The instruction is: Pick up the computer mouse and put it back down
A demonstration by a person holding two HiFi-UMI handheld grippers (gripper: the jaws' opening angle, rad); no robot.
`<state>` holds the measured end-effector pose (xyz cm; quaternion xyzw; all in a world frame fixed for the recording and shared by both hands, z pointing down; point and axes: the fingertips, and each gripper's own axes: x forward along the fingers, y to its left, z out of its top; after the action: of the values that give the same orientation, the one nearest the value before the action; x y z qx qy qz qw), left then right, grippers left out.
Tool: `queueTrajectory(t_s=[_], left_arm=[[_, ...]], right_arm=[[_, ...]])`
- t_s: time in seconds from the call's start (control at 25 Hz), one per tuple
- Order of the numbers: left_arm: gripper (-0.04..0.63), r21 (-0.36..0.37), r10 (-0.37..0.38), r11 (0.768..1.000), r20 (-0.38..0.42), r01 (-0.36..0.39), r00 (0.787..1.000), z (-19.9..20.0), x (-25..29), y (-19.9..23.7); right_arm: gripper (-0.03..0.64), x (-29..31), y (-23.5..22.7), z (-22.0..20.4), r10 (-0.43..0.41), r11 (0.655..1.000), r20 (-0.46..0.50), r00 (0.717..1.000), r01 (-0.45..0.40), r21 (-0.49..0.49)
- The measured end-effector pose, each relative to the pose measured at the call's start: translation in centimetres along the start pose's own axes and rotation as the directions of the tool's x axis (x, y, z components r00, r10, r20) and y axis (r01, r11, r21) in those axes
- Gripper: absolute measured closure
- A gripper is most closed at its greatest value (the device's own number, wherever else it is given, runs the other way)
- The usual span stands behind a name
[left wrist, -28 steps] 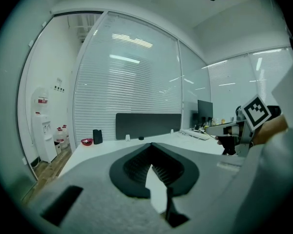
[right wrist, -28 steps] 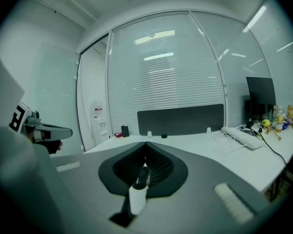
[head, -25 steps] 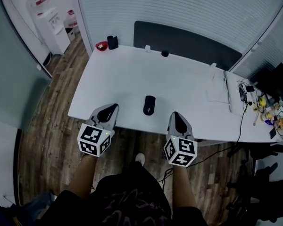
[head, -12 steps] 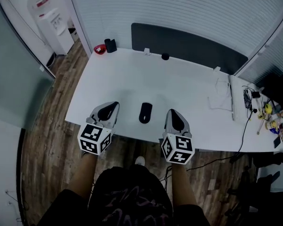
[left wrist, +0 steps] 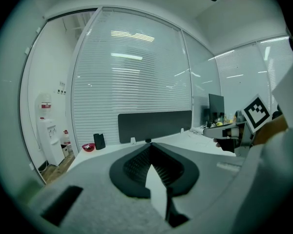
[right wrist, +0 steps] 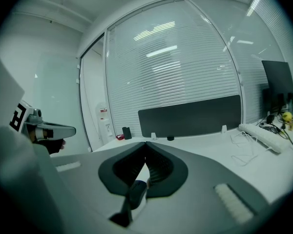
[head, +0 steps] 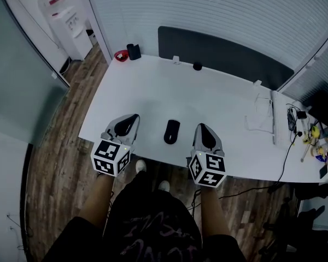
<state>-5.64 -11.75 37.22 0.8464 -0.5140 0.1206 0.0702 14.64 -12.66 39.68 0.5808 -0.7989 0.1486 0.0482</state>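
A black computer mouse (head: 172, 131) lies near the front edge of the white desk (head: 153, 91). In the head view my left gripper (head: 134, 117) is over the desk edge to the mouse's left. My right gripper (head: 200, 126) is to its right, so the mouse lies between them, untouched. In the left gripper view the left gripper (left wrist: 149, 144) has its jaws meeting at the tip with nothing held. The right gripper view shows the right gripper (right wrist: 145, 143) the same way, shut and empty. Neither gripper view shows the mouse.
A dark divider panel (head: 224, 51) runs along the desk's back edge. A red bowl (head: 120, 55) and a black holder (head: 134, 51) stand at the back left corner. A white keyboard (head: 273, 119) and cables (head: 292, 124) lie at the right. A water dispenser (head: 71, 21) stands on the wooden floor.
Both grippers have moved a little forward over the desk edge and now flank the mouse. The mouse has not moved and both jaws stay shut.
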Motion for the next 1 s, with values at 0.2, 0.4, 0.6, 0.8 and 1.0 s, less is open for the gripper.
queueTrajectory(t_s=[0.2, 0.4, 0.6, 0.8, 1.0], left_arm=[[0.594, 0.009, -0.007, 1.000, 0.010, 0.007, 1.000, 0.6, 0.8, 0.7], [0.594, 0.016, -0.030, 0.999, 0.024, 0.030, 0.999, 1.4, 2.4, 1.6], [0.594, 0.012, -0.053, 0.999, 0.027, 0.053, 0.998, 1.9, 4.1, 2.6], [0.594, 0.000, -0.062, 0.998, 0.023, 0.062, 0.998, 2.0, 5.8, 4.0], [0.594, -0.017, -0.074, 0.997, 0.000, 0.074, 0.997, 1.1, 7.3, 4.9]], right_arm=[[0.607, 0.9, 0.2, 0.7, -0.003, 1.000, 0.012, 1.000, 0.003, -0.003], [0.607, 2.3, 0.2, 1.8, -0.018, 1.000, 0.022, 1.000, 0.019, -0.012], [0.607, 4.0, 0.0, 2.6, -0.036, 0.999, 0.020, 0.999, 0.036, -0.021], [0.607, 6.0, -0.1, 2.8, -0.052, 0.998, -0.001, 0.999, 0.052, -0.020], [0.607, 7.7, 0.0, 1.8, -0.062, 0.998, -0.041, 0.997, 0.061, -0.012]])
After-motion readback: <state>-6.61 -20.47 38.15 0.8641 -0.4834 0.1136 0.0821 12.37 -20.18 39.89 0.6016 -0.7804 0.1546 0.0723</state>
